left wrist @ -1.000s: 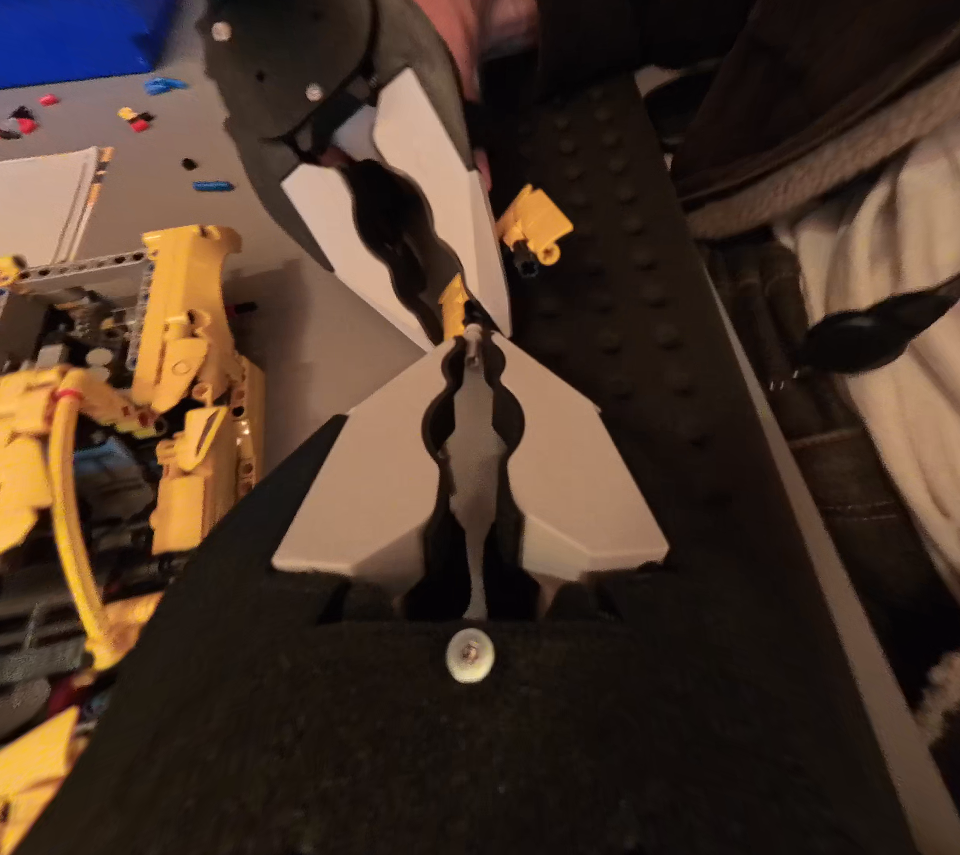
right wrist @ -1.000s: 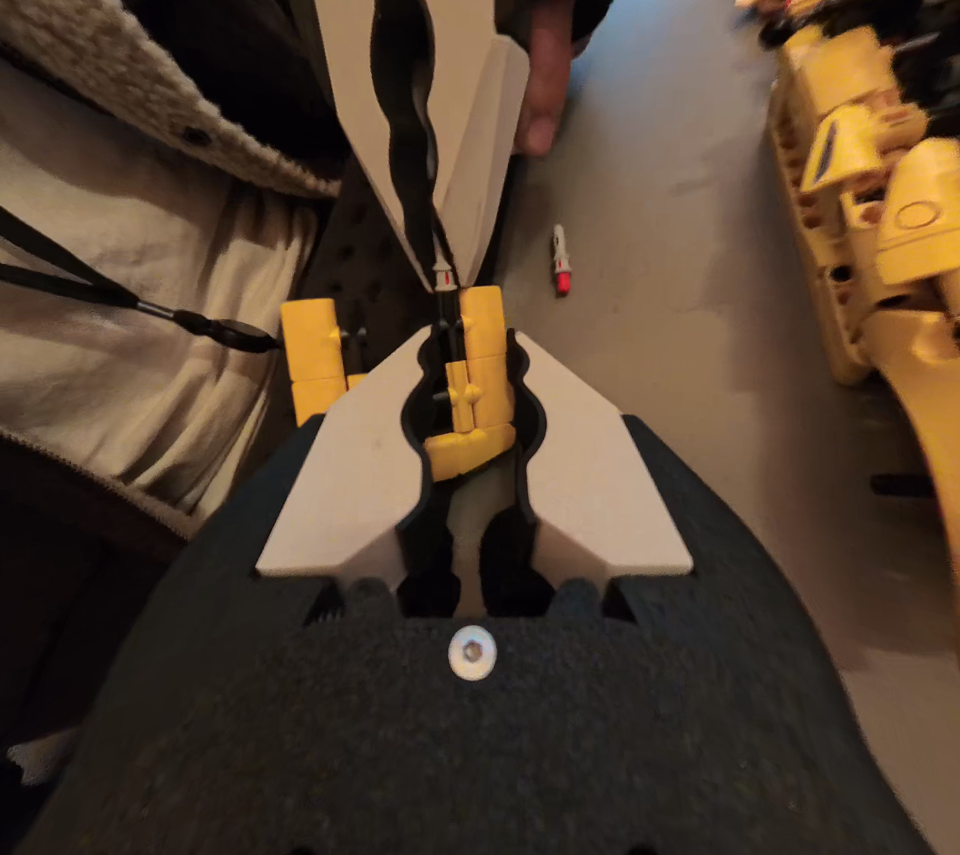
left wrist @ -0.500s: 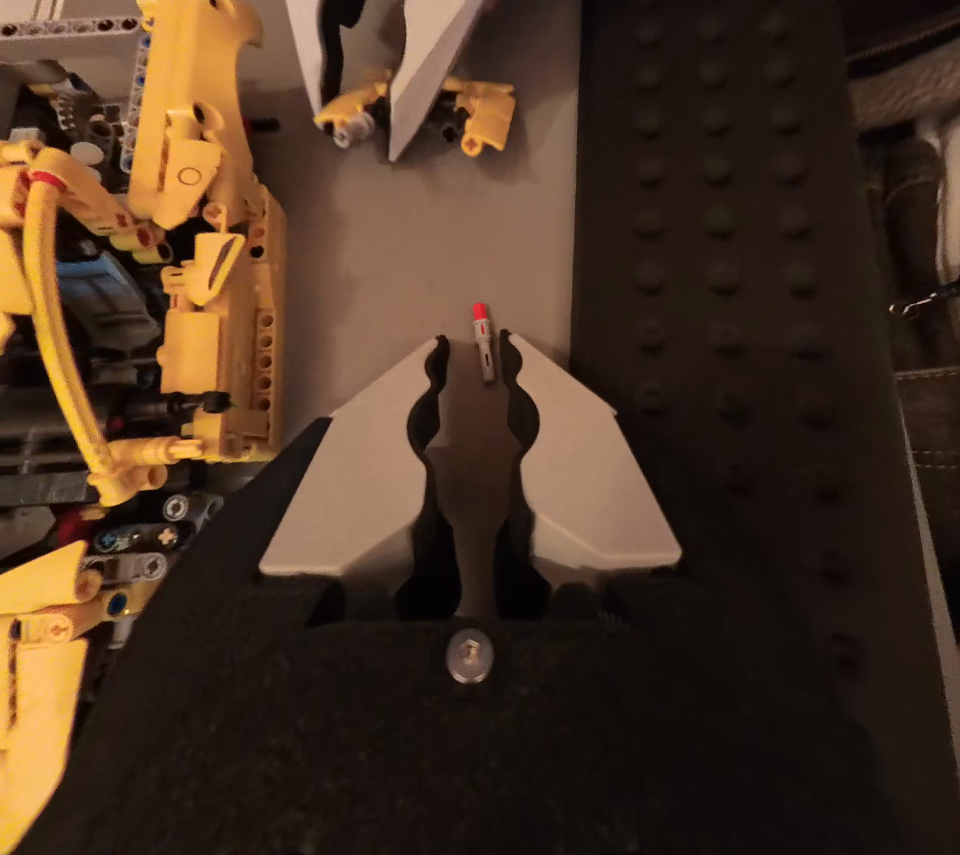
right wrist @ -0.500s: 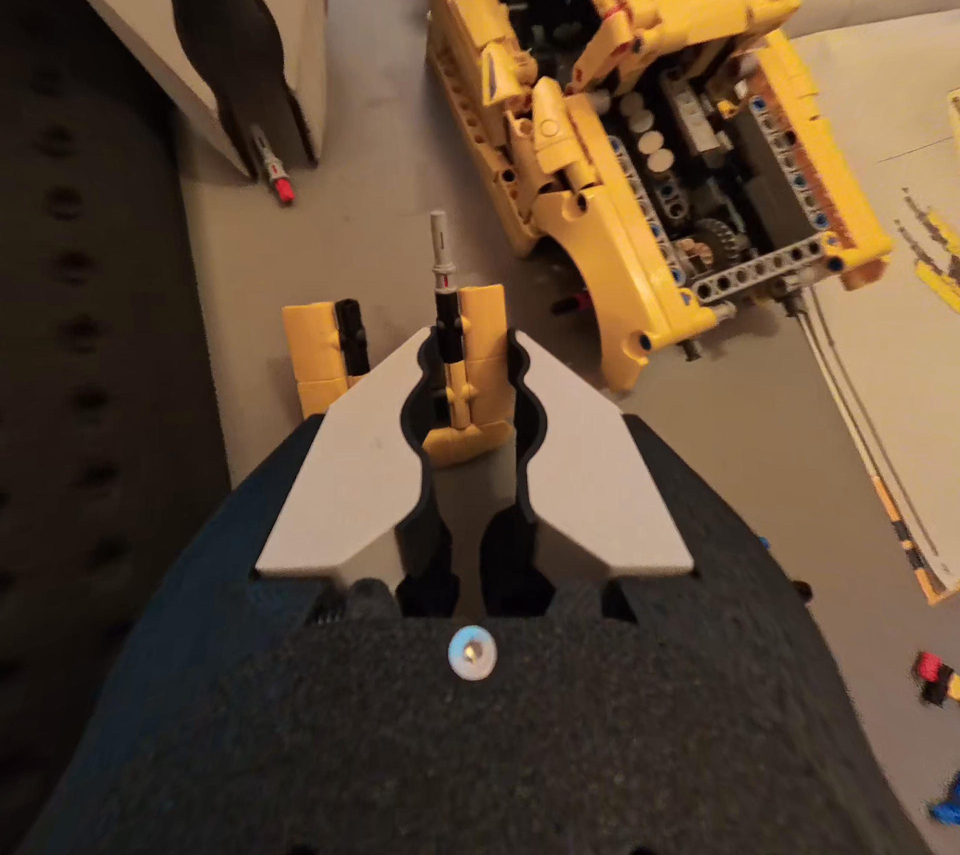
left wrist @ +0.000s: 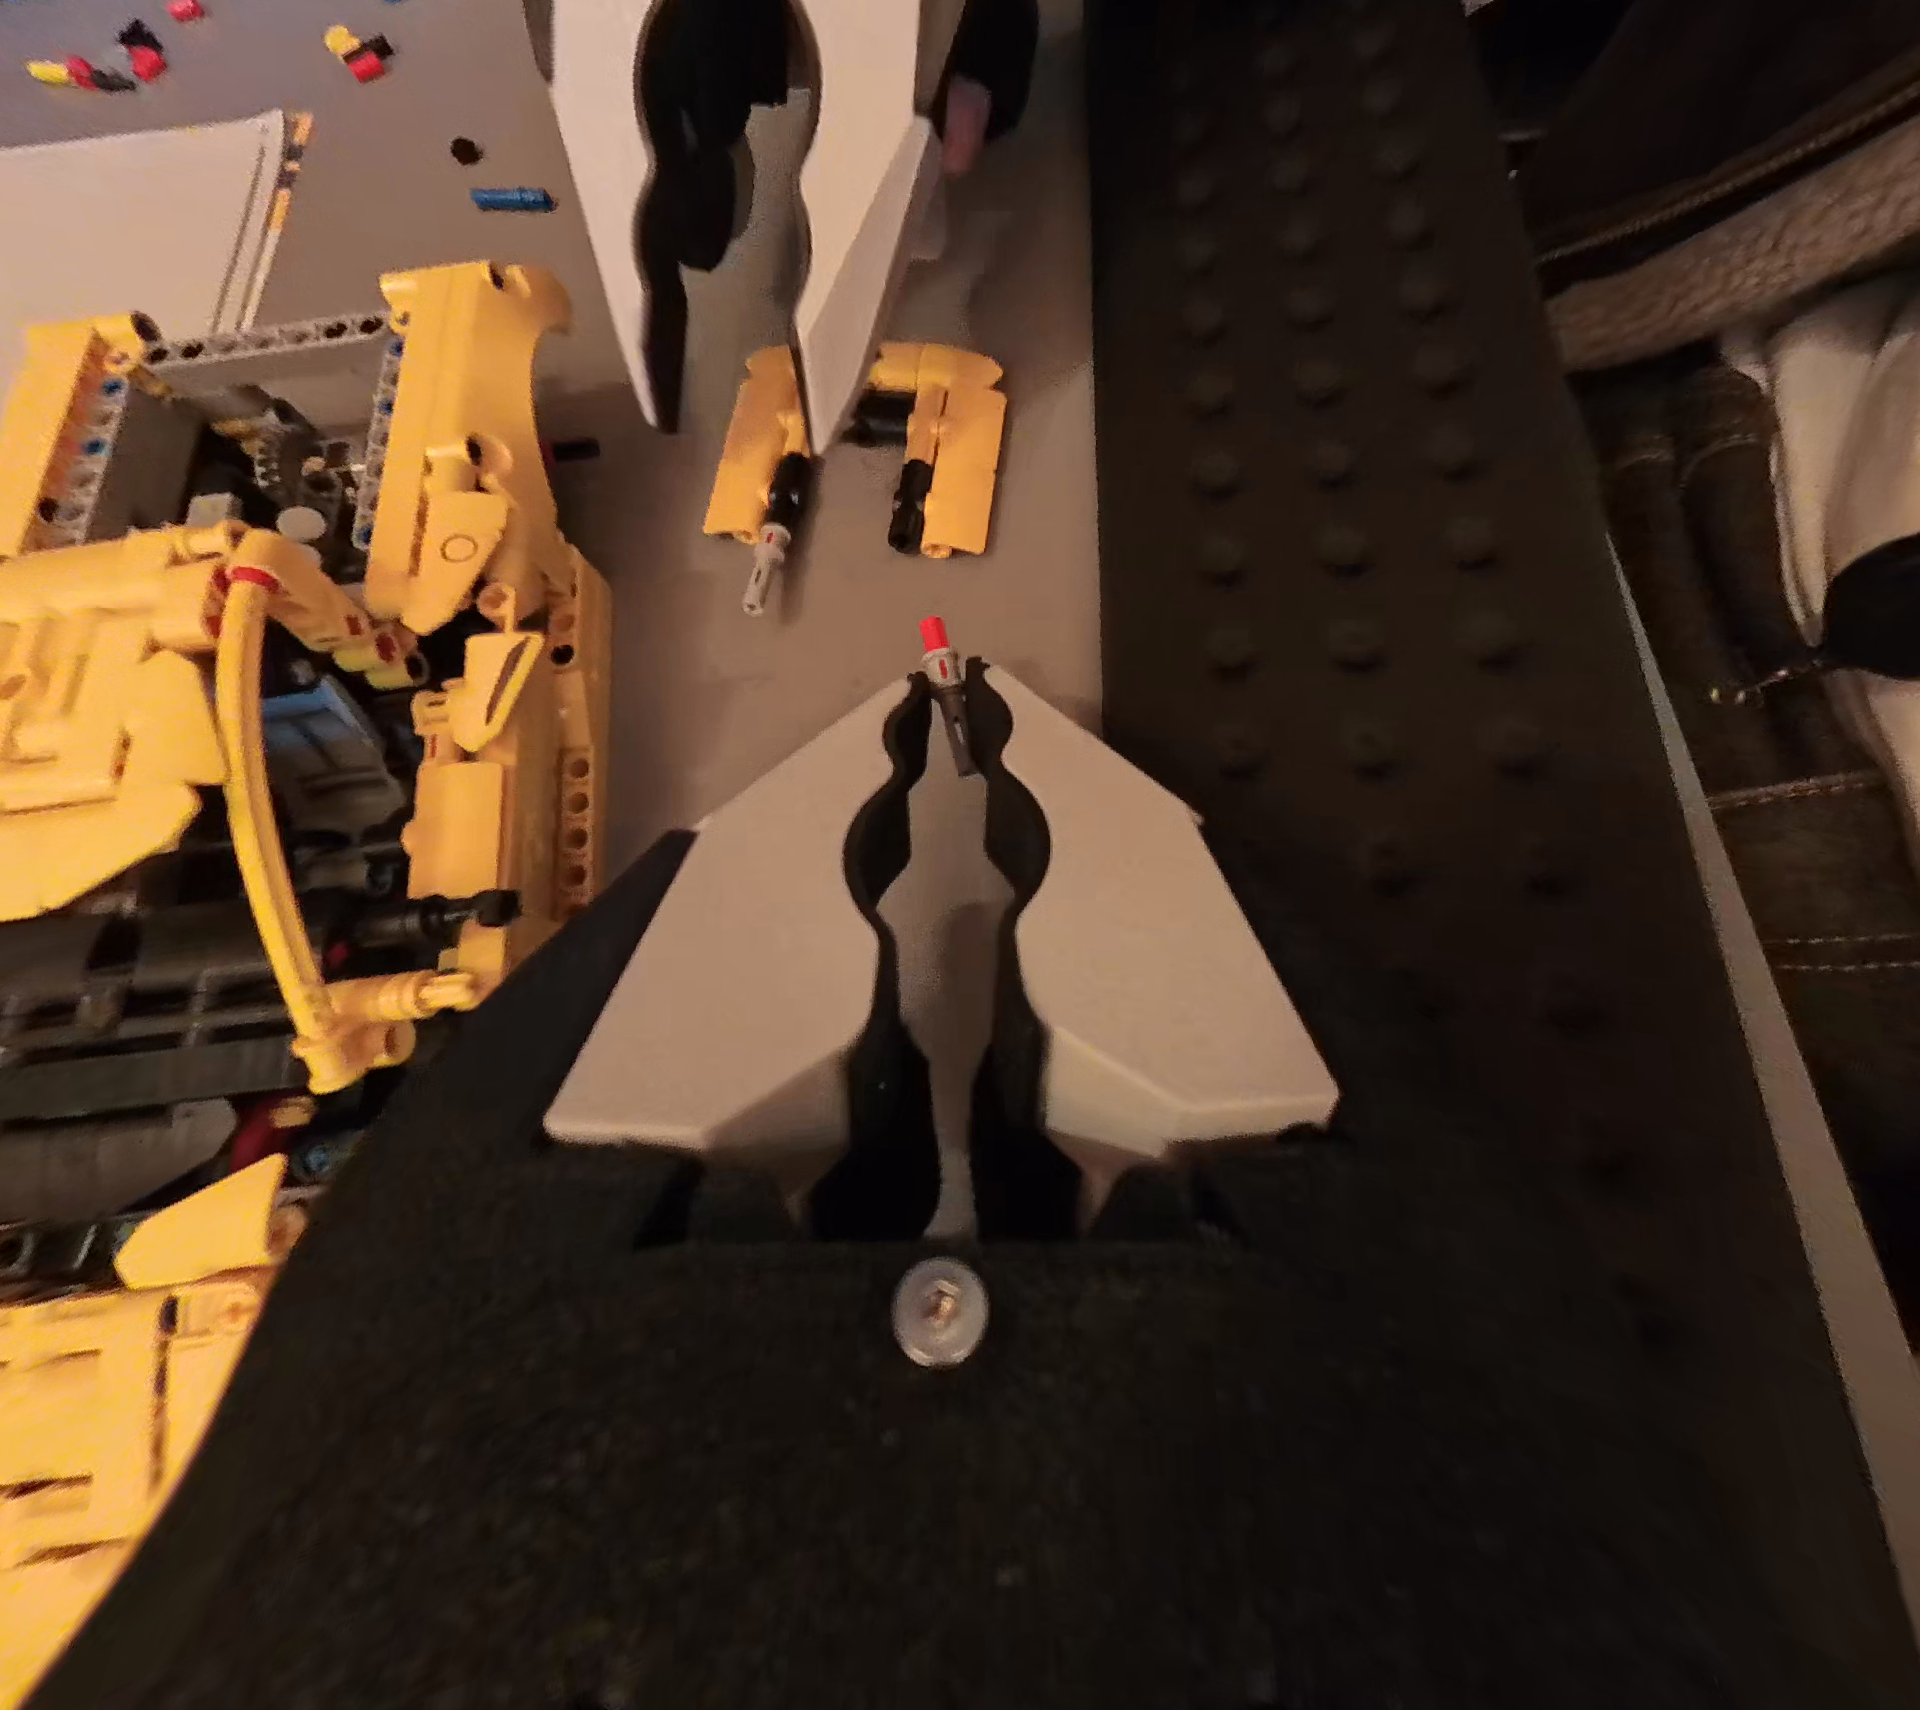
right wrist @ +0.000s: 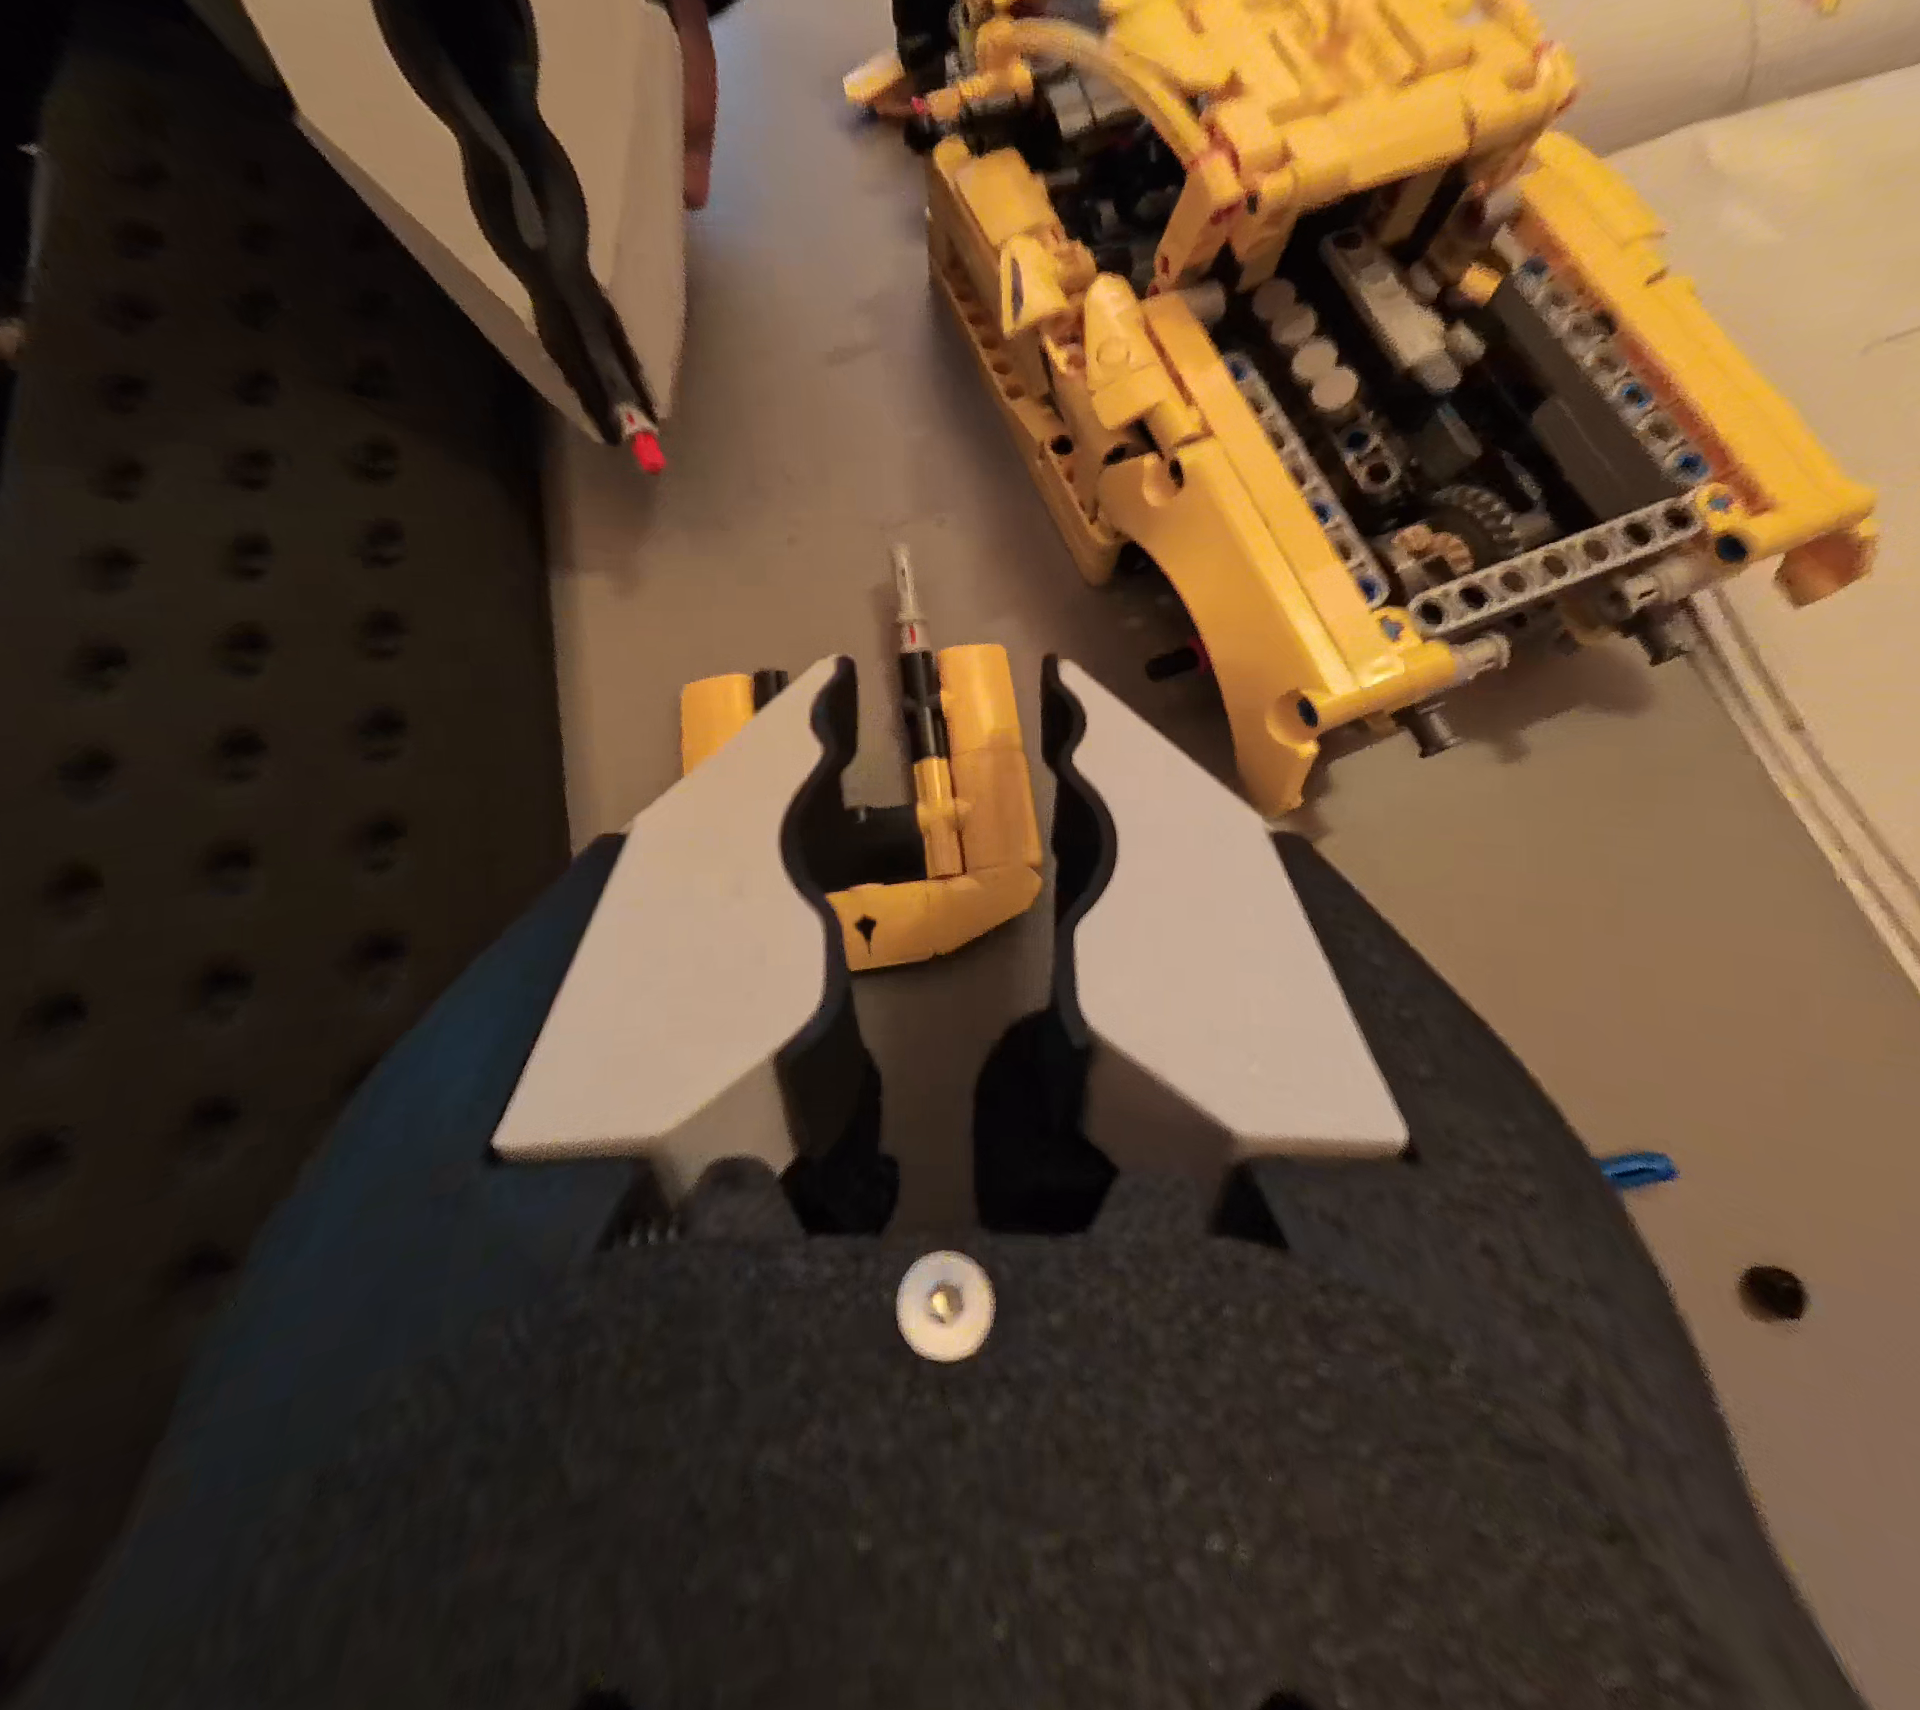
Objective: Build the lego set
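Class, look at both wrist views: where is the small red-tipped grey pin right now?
The red-tipped pin is pinched at the left hand-held gripper fingertips, just above the grey table, near the yellow sub-assembly.

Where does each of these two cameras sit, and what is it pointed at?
Left wrist view: on the left gripper, looking down its fingers, shut on a red-tipped pin; the right gripper faces it.
Right wrist view: on the open right gripper, above a small yellow assembly.
Both show the assembly, pin and big yellow model.

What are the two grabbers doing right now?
Left gripper: shut on the small grey pin with a red tip.
Right gripper: open, straddling the yellow U-shaped lego piece on the table, not gripping it.
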A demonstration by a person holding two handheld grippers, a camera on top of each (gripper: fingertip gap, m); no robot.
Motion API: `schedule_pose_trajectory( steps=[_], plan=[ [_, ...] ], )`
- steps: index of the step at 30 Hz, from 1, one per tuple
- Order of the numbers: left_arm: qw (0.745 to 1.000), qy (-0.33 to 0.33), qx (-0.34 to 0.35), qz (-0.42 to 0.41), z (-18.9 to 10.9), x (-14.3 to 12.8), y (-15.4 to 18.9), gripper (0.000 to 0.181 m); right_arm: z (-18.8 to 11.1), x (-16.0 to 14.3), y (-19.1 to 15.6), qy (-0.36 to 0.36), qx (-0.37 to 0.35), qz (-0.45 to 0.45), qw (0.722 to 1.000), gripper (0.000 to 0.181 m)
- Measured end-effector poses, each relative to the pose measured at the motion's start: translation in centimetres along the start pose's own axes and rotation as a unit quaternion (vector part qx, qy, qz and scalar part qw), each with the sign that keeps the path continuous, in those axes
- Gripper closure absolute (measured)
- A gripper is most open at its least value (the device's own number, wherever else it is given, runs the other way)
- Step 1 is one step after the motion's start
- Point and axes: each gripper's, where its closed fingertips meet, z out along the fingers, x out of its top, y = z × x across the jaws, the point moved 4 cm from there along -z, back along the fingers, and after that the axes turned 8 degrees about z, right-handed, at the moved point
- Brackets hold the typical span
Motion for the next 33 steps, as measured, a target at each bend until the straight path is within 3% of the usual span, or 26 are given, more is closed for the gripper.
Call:
schedule_pose_trajectory(
  steps=[2, 4, 8, 12, 16, 19, 29, 33],
  plan=[
    [1.000, 0.010, 0.007, 0.008, -0.1, 0.4, 0.0, 0.175, -0.9, 1.6, -1.0, 0.054, 0.009, -0.025, 0.998, 0.151],
    [0.999, 0.026, 0.016, 0.016, -0.5, 0.9, -0.2, 0.175, -1.4, 3.2, -3.7, 0.115, 0.077, -0.040, 0.990, 0.158],
    [0.996, 0.082, 0.014, 0.024, -1.4, 2.5, 0.1, 0.175, -0.8, 3.8, -6.8, 0.113, 0.145, -0.065, 0.981, 0.163],
    [0.991, 0.127, -0.027, -0.024, -2.1, 3.3, 0.3, 0.175, -0.9, 4.4, -7.4, 0.144, 0.092, -0.141, 0.975, 0.169],
    [0.984, 0.157, -0.063, -0.063, -2.6, 3.8, 0.4, 0.176, -0.5, 4.3, -7.7, 0.138, 0.077, -0.159, 0.975, 0.171],
    [0.982, 0.154, -0.075, -0.074, -2.5, 3.7, 0.6, 0.175, -0.7, 4.5, -7.7, 0.144, 0.068, -0.165, 0.973, 0.181],
    [0.970, 0.157, -0.136, -0.124, -2.5, 3.6, 1.1, 0.176, -0.9, 4.7, -8.9, 0.166, 0.095, -0.186, 0.964, 0.166],
    [0.969, 0.151, -0.143, -0.132, -2.3, 3.4, 1.2, 0.176, -0.4, 4.5, -9.1, 0.161, 0.083, -0.209, 0.961, 0.176]
  ],
)
